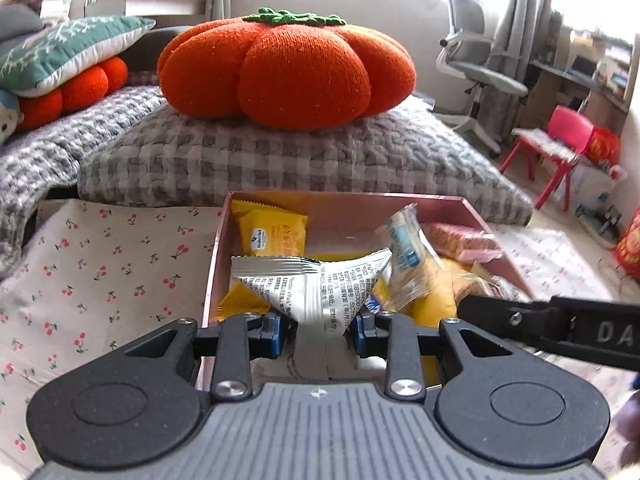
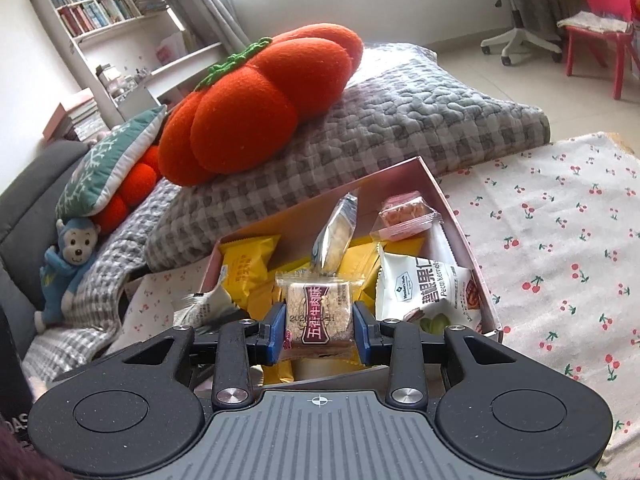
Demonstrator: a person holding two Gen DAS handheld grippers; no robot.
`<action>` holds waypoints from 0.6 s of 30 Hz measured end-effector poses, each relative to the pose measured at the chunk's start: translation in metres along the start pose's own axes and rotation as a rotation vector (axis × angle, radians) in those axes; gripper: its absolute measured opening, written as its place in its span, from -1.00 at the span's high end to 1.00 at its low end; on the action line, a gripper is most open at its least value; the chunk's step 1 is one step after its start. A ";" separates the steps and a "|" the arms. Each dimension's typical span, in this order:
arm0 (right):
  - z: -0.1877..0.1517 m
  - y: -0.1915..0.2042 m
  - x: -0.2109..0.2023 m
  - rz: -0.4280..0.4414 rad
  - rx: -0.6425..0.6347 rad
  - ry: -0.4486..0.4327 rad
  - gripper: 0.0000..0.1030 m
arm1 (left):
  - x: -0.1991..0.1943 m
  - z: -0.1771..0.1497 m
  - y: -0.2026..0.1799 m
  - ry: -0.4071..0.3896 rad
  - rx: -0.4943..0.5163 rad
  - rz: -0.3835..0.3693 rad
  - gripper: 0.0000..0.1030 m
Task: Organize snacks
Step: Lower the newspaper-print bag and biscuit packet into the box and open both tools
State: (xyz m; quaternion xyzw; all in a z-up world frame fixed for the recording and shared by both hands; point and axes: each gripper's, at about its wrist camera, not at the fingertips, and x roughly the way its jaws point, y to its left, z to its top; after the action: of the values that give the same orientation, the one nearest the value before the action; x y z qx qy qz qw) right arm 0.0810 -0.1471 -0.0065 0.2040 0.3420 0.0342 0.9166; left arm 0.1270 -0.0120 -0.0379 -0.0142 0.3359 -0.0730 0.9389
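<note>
Blue pads of the left hand-held gripper (image 1: 319, 330) are pinching a crinkly silver snack pouch (image 1: 316, 286) with black print, right over the near end of the pink box (image 1: 496, 240). Same deal on the other side: the right hand-held gripper (image 2: 319, 334) is clamped on a clear-wrapped square cracker (image 2: 320, 312) with a maroon label, above the box's near edge. Yellow packets (image 2: 246, 268) and a white pecan bag (image 2: 424, 292) sit inside, on the cherry-print surface (image 2: 560, 260).

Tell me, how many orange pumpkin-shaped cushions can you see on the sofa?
2. The big pumpkin cushion sits on top of the grey checked blanket. A smaller orange cushion lies wedged beneath the green patterned pillow. Others may be hidden from view.
</note>
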 end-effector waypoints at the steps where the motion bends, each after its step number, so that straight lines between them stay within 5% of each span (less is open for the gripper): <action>1: 0.000 0.000 0.000 -0.001 -0.003 -0.002 0.34 | 0.000 -0.001 -0.001 -0.002 0.012 0.003 0.43; 4: 0.001 0.000 -0.003 0.011 0.000 -0.009 0.27 | -0.002 -0.002 -0.001 -0.005 0.030 0.007 0.36; 6: 0.002 0.000 -0.005 0.026 0.004 -0.011 0.17 | -0.003 -0.002 -0.003 -0.010 0.039 0.031 -0.10; 8: 0.001 -0.001 -0.008 0.034 0.014 -0.008 -0.01 | -0.005 -0.003 -0.005 -0.014 0.053 0.045 -0.30; 18: 0.002 0.005 -0.036 0.027 -0.048 -0.031 -0.55 | -0.028 -0.006 -0.013 -0.035 0.108 0.025 -0.84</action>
State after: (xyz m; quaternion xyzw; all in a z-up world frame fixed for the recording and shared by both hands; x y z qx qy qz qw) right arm 0.0552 -0.1505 0.0185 0.1871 0.3241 0.0516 0.9259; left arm 0.0996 -0.0201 -0.0241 0.0394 0.3150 -0.0791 0.9450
